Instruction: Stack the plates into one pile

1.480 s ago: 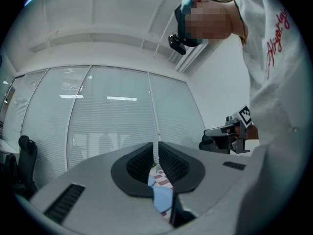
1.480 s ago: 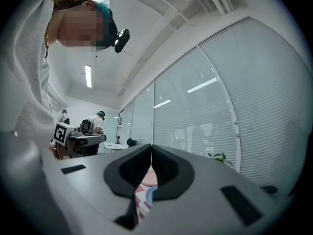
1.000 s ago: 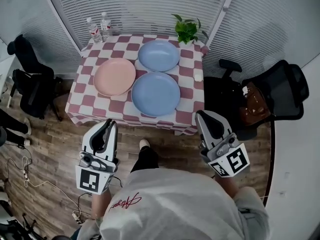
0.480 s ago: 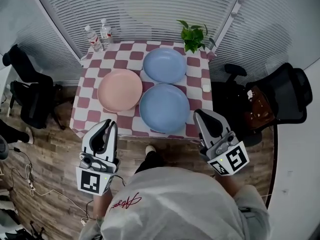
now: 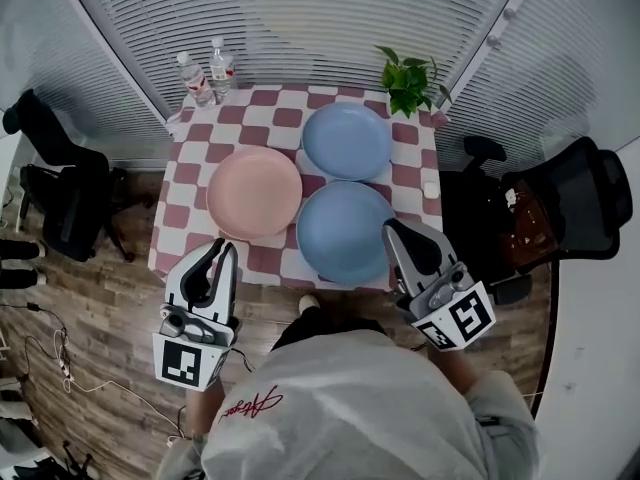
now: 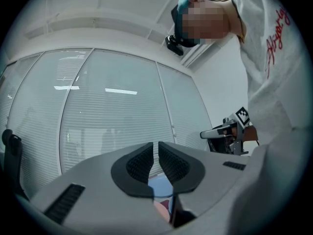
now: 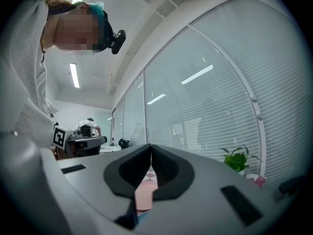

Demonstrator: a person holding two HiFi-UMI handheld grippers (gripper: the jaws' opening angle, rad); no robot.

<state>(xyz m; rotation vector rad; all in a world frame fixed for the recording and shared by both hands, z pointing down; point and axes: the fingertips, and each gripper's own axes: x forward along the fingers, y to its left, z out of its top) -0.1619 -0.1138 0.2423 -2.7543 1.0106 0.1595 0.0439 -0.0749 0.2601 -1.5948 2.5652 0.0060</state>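
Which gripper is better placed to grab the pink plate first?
Left. The left gripper hovers just short of the pink plate, facing its near rim; the right gripper sits by the near blue plate instead. Both are shut and empty.

R hand-held gripper (image 7: 150, 153): jaws together

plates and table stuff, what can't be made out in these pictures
Near blue plate: head view, right rim hidden behind the right hand-held gripper.
Bottles: head view, labels too small to read.
White thing at the right edge of the table: head view, too small to identify.
Pink plate: right gripper view, only a sliver shows past the gripper's body.
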